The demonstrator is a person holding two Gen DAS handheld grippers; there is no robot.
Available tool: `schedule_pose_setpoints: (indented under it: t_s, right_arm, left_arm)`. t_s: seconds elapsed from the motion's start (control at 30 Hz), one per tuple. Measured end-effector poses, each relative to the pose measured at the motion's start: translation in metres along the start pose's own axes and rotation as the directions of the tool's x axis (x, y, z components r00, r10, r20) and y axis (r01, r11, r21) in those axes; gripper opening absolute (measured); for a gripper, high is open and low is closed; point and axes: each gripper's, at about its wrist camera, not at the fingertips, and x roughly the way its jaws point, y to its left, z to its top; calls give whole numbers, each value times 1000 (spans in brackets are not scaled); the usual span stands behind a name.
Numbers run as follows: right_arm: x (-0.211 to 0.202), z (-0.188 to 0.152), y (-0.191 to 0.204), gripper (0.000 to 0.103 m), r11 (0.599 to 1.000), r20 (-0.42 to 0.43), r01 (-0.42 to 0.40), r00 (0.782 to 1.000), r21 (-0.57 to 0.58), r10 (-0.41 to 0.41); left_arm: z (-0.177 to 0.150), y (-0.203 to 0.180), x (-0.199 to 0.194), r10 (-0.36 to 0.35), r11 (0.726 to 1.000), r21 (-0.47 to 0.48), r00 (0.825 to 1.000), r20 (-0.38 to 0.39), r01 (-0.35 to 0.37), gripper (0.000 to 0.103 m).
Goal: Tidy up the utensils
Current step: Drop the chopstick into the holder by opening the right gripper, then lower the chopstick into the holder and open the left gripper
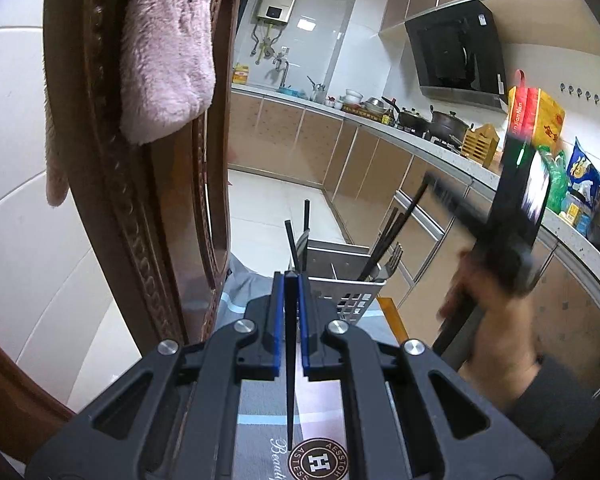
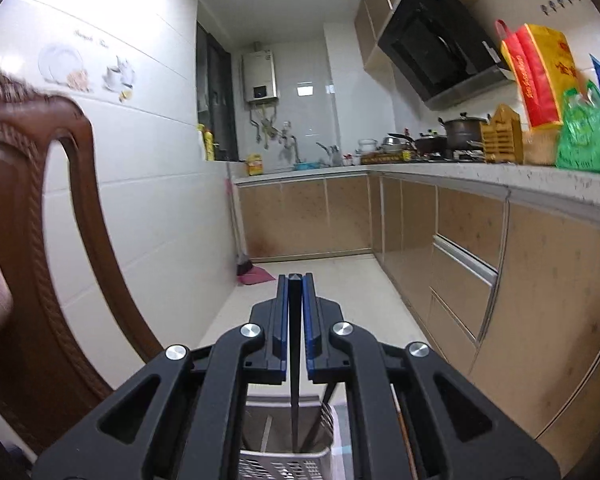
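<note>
My left gripper is shut on a black chopstick that runs back between its pads, over a patterned tablecloth. Just beyond its tips stands a perforated metal utensil holder with black chopsticks and forks upright in it. My right gripper is shut on another black chopstick, whose thin end hangs over the holder directly below. In the left wrist view a hand carries that right tool, blurred, to the right of the holder.
A carved wooden chair with a pink towel stands close on the left. The kitchen counter with pots, a wooden rack and bags runs along the right, cabinets below. A wooden stick lies beside the holder.
</note>
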Motion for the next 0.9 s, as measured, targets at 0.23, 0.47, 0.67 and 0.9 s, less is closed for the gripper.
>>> schedule_pose_setpoints:
  t_s: [0.23, 0.47, 0.67, 0.9]
  right_arm:
    - [-13, -33, -33, 32, 987, -78, -97, 991, 128, 107]
    - [-139, -65, -99, 80, 938, 28, -151, 988, 311, 150]
    - [-159, -111, -126, 87, 914, -57, -74, 993, 399, 106]
    - [-148, -113, -137, 87, 911, -74, -71, 991, 407, 110]
  left_arm:
    - [-1, -3, -1, 14, 1000, -4, 1000, 15, -14, 7]
    - [12, -3, -10, 8, 999, -51, 996, 88, -4, 7]
    - [70, -13, -11, -43, 985, -156, 977, 211, 77, 7]
    - [124, -36, 30, 28, 984, -176, 950, 312, 29, 7]
